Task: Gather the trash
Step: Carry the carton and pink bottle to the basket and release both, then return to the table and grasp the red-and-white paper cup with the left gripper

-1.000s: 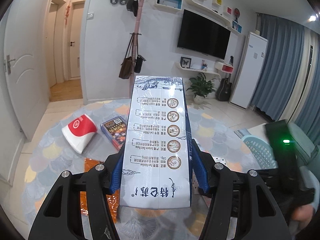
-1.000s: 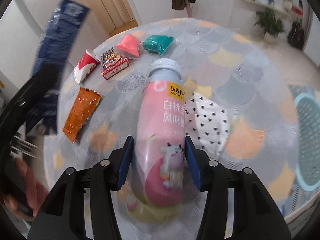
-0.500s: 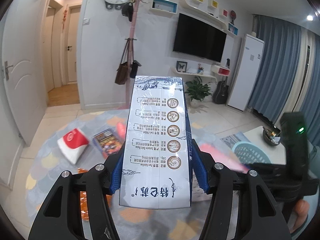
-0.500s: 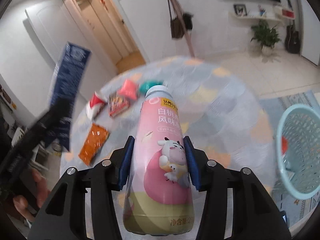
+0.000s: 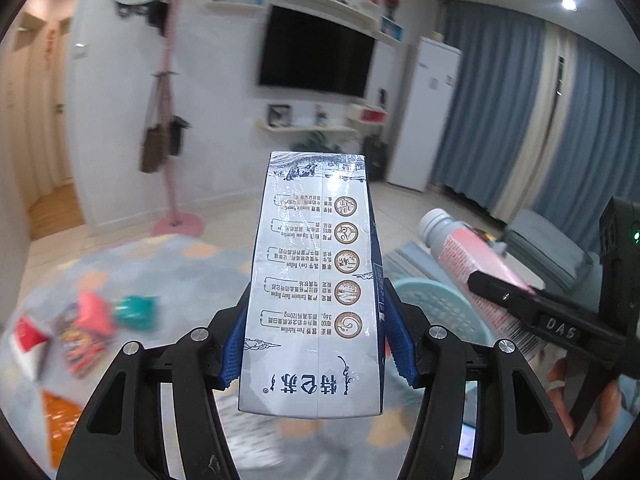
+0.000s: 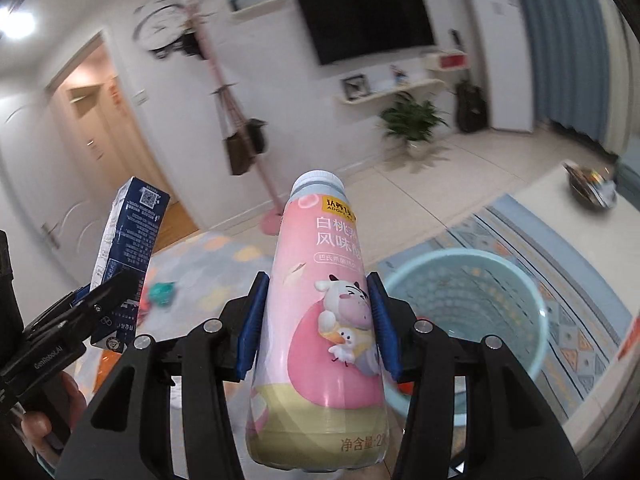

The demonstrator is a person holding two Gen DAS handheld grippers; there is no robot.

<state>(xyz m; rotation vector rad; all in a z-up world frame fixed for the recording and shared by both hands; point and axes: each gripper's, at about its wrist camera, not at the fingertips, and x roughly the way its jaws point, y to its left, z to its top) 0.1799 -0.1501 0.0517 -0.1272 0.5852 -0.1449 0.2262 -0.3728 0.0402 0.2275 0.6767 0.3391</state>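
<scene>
The milk carton (image 5: 316,284) is pinched between the left tongs (image 5: 316,344), held up in the air. The pink bottle (image 6: 320,320) is pinched by the right tongs (image 6: 316,328), beside the light blue basket (image 6: 520,280) below.

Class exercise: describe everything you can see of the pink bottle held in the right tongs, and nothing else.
The pink bottle is a glossy plastic drink bottle with a pale grey-white screw cap still on, a pink label with Chinese text, a cartoon cow and duck, and a yellowish band near its base. It narrows toward the cap. The right tongs clamp it at mid-body, blue pads on both sides, cap pointing away from the camera. It is held in the air, with the light blue basket behind and below it.
</scene>
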